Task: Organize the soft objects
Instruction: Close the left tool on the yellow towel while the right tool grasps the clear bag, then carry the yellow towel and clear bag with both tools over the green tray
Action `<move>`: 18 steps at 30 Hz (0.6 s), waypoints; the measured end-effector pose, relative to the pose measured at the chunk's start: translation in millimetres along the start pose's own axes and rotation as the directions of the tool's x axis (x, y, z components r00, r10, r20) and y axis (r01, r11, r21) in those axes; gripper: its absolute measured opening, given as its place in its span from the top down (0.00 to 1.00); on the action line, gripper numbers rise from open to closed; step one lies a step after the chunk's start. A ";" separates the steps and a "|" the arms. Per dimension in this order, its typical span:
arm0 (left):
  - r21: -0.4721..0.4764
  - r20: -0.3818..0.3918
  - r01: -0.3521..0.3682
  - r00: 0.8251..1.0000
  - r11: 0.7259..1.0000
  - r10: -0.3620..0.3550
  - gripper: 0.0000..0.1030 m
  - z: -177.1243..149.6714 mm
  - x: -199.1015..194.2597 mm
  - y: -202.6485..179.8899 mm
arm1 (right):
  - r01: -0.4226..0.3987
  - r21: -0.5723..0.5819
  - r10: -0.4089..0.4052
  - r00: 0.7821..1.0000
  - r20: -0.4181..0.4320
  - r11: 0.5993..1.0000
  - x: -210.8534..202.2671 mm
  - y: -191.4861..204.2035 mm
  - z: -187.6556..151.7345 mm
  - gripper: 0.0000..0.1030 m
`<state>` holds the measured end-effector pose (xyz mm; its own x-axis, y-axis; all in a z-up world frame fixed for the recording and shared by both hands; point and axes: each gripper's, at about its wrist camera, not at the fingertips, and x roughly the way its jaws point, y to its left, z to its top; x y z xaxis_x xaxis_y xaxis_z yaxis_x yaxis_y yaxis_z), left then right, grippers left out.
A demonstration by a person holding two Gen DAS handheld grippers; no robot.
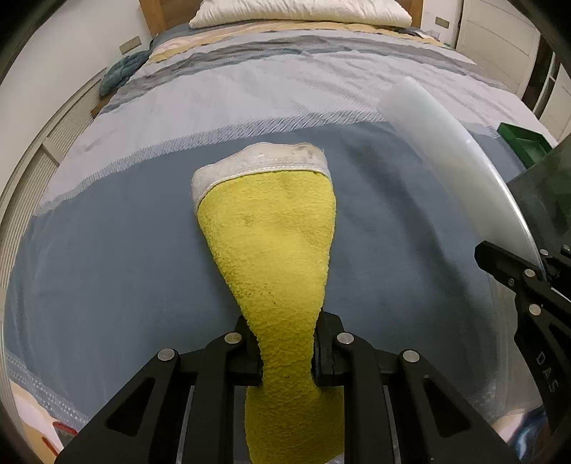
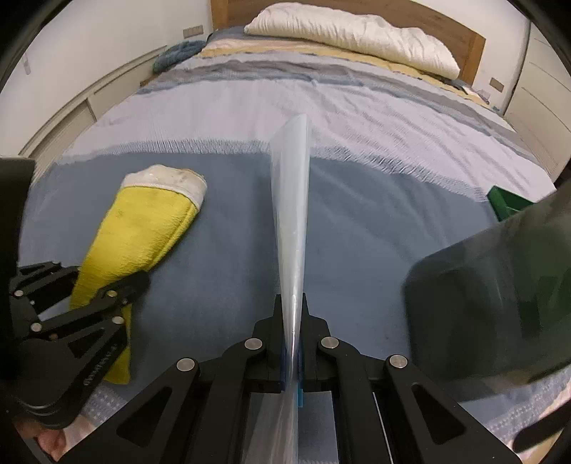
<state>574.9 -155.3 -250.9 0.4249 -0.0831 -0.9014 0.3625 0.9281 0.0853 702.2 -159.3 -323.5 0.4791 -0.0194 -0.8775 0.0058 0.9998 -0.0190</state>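
Note:
My left gripper (image 1: 287,351) is shut on a yellow fleece cloth (image 1: 274,232) with a white hem, held over the blue bedspread; the cloth hangs forward from the jaws. It also shows in the right wrist view (image 2: 139,228), with the left gripper (image 2: 107,285) at the left. My right gripper (image 2: 293,332) is shut on the edge of a clear plastic bag (image 2: 291,214), which stands up edge-on. In the left wrist view the bag (image 1: 446,157) curves along the right, beside the right gripper (image 1: 510,267).
A bed with a striped blue and grey cover (image 2: 357,117) fills both views. A white pillow (image 2: 353,32) lies at the headboard. A teal cloth (image 2: 178,53) lies at the bed's far left edge. A green box (image 2: 506,203) and a dark translucent bin (image 2: 499,285) are at right.

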 end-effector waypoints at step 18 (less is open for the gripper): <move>-0.031 0.034 0.016 0.999 0.999 -0.015 0.85 -9.6 -96.9 -24.8 | -0.031 0.023 0.030 0.998 0.049 0.999 -124.1 -33.5 -42.9 0.97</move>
<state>516.8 -166.8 -169.7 0.4468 -0.1096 -0.8879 0.3438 0.9373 0.0573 604.9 -190.6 -234.5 0.5217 0.0107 -0.8531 0.0111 0.9998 0.0193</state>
